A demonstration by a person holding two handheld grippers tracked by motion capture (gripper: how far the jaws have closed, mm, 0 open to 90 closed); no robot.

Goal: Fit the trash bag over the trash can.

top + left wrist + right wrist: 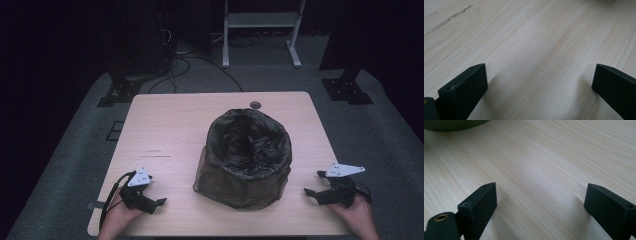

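Your left gripper (161, 202) sits lower left of the high view, resting on the table (165, 130), jaws spread wide w/ nothing between them (just bare wood). Your right gripper (313, 183) is lower right, also wide open & empty. The bin (243, 187), lined w/ a black bag (250, 142), stands center frame between both grippers, apart from each.

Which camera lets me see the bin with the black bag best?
The high view: the whole bin and its black bag sit mid-table. The right gripper view catches a green curved edge; the left gripper view a blurred sliver.
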